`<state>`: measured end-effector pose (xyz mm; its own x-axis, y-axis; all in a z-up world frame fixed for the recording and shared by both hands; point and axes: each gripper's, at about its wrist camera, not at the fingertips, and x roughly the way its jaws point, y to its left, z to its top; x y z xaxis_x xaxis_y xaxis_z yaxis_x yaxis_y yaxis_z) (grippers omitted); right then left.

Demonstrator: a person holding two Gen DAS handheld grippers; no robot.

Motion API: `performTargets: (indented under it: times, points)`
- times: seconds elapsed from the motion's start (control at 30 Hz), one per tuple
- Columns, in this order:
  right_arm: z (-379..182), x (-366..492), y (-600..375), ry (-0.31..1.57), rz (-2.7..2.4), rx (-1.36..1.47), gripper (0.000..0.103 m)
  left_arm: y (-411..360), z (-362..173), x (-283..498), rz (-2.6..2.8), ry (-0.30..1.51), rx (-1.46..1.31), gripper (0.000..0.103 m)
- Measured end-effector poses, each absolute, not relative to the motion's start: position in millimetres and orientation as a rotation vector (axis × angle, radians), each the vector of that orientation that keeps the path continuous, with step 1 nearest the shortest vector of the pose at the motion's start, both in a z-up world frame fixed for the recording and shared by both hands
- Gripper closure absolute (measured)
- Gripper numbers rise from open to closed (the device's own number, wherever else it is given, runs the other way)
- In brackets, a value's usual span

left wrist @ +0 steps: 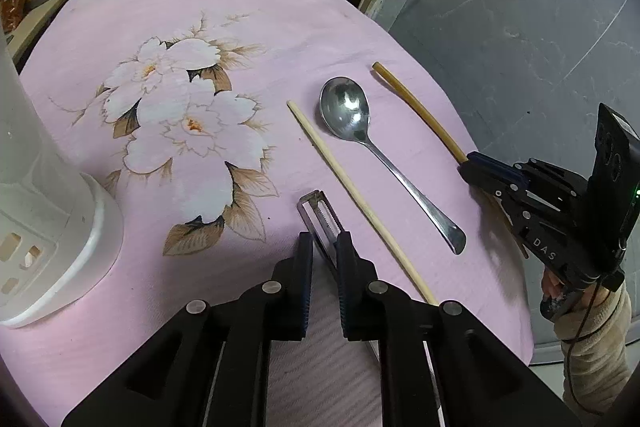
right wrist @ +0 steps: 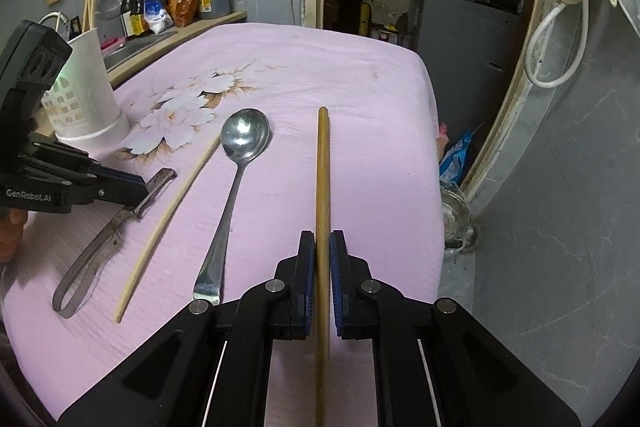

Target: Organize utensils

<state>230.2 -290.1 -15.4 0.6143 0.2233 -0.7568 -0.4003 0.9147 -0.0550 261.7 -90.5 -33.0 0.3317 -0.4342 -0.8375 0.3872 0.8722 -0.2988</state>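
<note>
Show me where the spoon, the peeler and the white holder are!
spoon (left wrist: 345,113): left wrist view, on the shiny bowl.
peeler (right wrist: 86,273): right wrist view, on the looped metal handle.
white holder (right wrist: 90,79): right wrist view, on its plain upper wall.

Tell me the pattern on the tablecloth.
Pink tablecloth printed with white flowers and brown leaves; clearest in the left wrist view.
</note>
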Motion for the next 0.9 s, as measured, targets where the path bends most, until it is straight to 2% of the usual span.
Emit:
performTargets:
  times: [0.4, 0.6, 0.9]
  points:
    - [-16, 230, -291, 0.836, 0.368, -0.222, 0.096, -87, -30, 265, -0.569, 1.127, -0.081, 0.086]
    - [-15, 231, -291, 0.84, 0.374, -0.222, 0.096, -86, -26, 261, -0.59, 1.114, -0.071, 0.076]
    - [-15, 241, -281, 0.851, 0.379, -0.24, 0.096, -112, -28, 270, -0.548, 1.134, 0.026, 0.076]
